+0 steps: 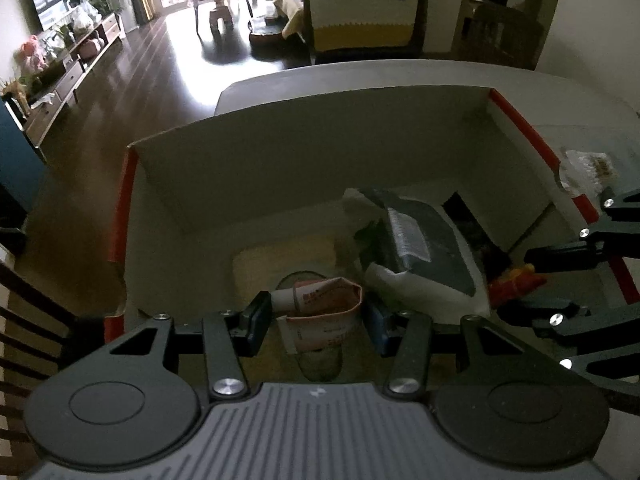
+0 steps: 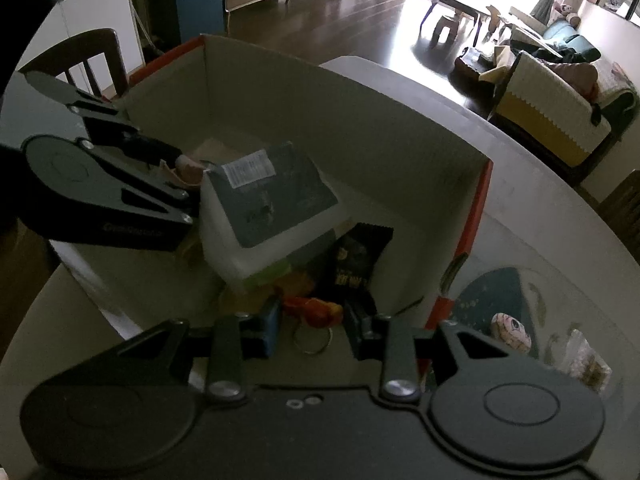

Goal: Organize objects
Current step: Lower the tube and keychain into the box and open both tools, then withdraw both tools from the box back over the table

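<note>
Cardboard box (image 1: 304, 168), red outer faces, pale inside, open top; stands on the pale round table (image 2: 532, 184). Stiff walls but light; judged liable to slide if pushed. Everything below lies inside it except the last entry.

White packet with dark label (image 2: 264, 216), right of centre in the box, tilted, resting on smaller things. Looks soft and bulky, probably light; best taken by an edge or corner, since the broad face offers no purchase.

Black sachet (image 2: 356, 264), propped against the packet's near right side. Thin, crinkly film, likely slippery; pinch it at the sealed top edge.

Pink-and-white tube (image 1: 320, 304), flattened and partly used, near left floor of the box, over a clear round lid-like item. The left gripper (image 1: 316, 320) has its fingers spread either side of the tube; whether the pads touch cannot be told. Soft, will squash; hold across the flat crimped end.

Orange-red keychain toy (image 2: 316, 310) with metal ring, near right corner of the box. The right gripper (image 2: 310, 326) stands open, fingers flanking it without contact. Small, soft, light; take the body, not the ring.

Small round patterned item (image 2: 512, 332), on the table outside the box, right side. Nature unclear.
</note>
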The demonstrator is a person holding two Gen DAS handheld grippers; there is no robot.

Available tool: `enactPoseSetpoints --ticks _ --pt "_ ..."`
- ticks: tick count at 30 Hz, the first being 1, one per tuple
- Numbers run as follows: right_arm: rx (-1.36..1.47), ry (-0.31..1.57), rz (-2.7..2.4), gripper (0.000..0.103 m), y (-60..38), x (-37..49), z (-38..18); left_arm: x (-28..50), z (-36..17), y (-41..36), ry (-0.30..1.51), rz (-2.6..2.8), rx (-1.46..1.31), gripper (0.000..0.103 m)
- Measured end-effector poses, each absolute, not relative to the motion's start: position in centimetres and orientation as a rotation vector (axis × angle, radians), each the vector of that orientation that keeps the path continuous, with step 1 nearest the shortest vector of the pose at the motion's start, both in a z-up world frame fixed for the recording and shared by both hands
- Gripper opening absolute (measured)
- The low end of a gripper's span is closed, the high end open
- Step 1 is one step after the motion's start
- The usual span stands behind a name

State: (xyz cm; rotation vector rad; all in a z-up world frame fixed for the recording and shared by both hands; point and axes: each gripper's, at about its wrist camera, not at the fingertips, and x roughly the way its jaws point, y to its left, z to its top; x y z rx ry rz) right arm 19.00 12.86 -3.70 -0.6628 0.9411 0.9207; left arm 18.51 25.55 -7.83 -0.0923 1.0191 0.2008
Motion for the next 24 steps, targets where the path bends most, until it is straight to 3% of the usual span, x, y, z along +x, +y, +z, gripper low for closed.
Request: enactPoseSetpoints --ticks 4,9,24 --pt "-0.654 0.948 0.923 0.035 12.7 19.0 -3.7 18.4 -8.1 25.2 1.028 0.197 -0.086 0.05" --pt "-0.641 0.945 0.924 0.041 12.3 18.9 -3.3 18.0 -8.1 25.0 1.027 0.201 -0.092 0.063" --pt "-0.53 0.91 0.971 0.063 8.8 18.1 0.2 14.7 -5.1 23.2 0.965 0.197 -0.133 0.068"
